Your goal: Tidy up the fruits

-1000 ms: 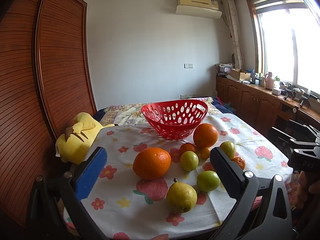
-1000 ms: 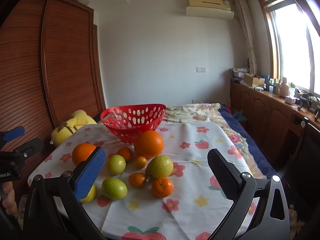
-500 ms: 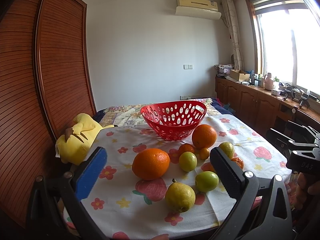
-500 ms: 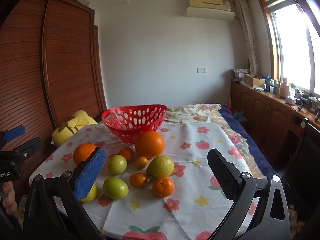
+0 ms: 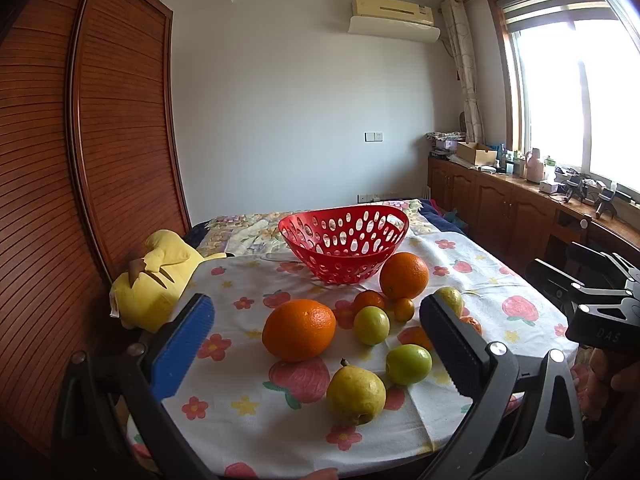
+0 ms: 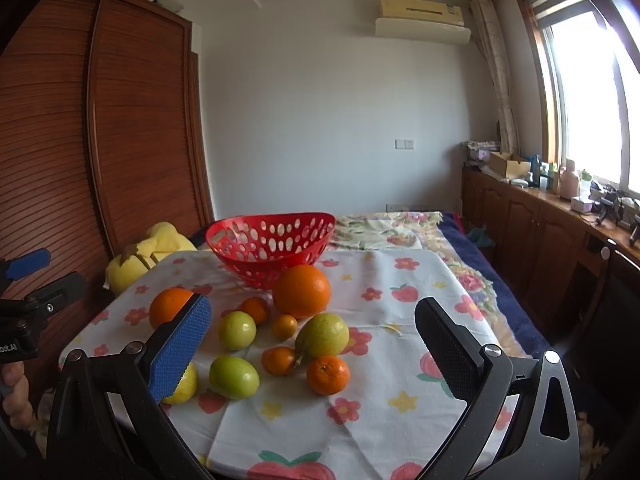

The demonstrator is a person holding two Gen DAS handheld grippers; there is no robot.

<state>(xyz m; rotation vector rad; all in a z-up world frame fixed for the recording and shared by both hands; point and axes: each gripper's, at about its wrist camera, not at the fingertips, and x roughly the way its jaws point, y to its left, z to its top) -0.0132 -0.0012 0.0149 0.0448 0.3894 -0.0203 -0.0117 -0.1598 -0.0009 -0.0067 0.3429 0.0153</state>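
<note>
Floral cotton, printed with strawberries and flowers, covers the table (image 5: 248, 408) where loose fruit waits beside an empty red perforated basket (image 5: 344, 240) at the far side. Two large oranges (image 5: 299, 329) lead the spread, one just in front of the basket (image 6: 302, 290); a yellow pear (image 5: 355, 394), a second pear (image 6: 322, 335), two green round fruits (image 5: 408, 364) and several mandarins (image 6: 328, 375) cluster between them (none yet inside the basket). The left gripper (image 5: 316, 352) and right gripper (image 6: 314, 354) both hover short of the table's near edge, jaws spread wide and holding nothing. Sorting looks not yet begun. Round fruit on wrinkled cloth could roll off the near edge if nudged by a descending finger, and the light basket may slide or tip if fruit is dropped against its rim.
</note>
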